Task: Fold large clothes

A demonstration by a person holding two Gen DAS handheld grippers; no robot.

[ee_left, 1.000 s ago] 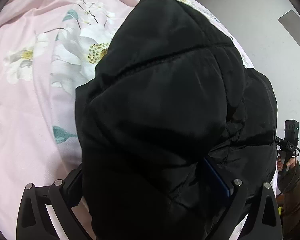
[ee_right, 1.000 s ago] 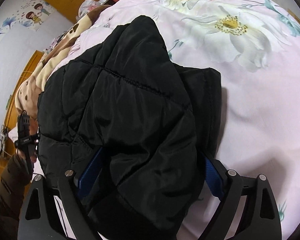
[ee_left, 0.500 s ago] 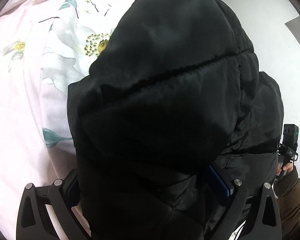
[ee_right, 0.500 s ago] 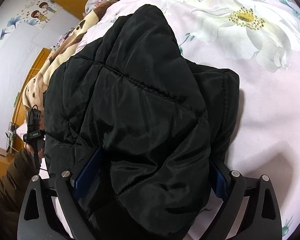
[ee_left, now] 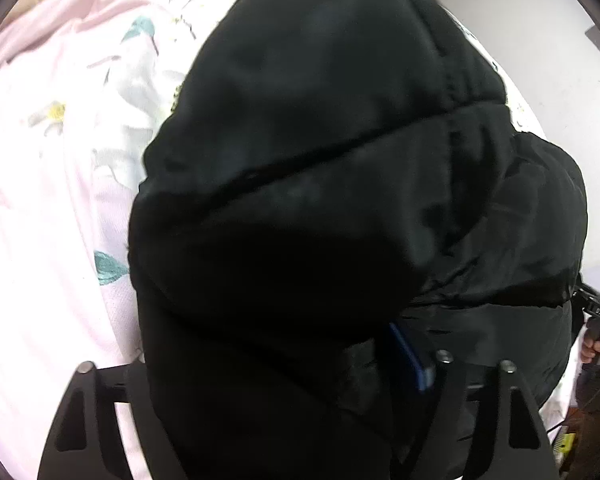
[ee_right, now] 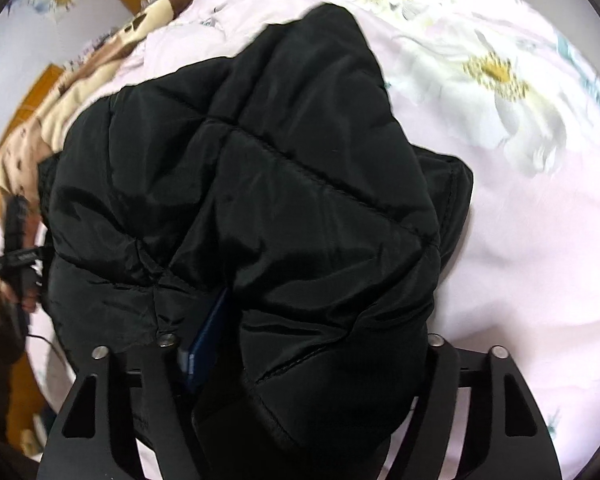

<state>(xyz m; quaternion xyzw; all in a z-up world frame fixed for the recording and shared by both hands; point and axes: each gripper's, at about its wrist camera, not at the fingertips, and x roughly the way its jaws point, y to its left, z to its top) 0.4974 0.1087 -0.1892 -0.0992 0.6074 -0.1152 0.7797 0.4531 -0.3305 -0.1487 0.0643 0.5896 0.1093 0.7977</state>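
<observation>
1. A black quilted jacket (ee_left: 340,200) lies on a bed covered with a pink sheet (ee_left: 40,240) printed with large white flowers.
2. The left gripper (ee_left: 284,372) has a thick fold of the jacket bunched between its fingers; the blue pad (ee_left: 410,356) of one finger presses against the padding, so it is clamped on the jacket.
3. In the left view the jacket fills the middle and right, its far end reaching toward the far edge of the bed, with bare sheet to the left.
4. The right gripper (ee_right: 304,344) likewise grips a fold of the jacket (ee_right: 260,184); one blue pad (ee_right: 206,344) shows at the left of the fold, the other is hidden by fabric.
5. In the right view the sheet (ee_right: 540,260) stretches right and far of the jacket, and a brown-and-cream blanket (ee_right: 40,128) lies far left.
6. Each view catches the opposite hand on its handle at the frame edge.
</observation>
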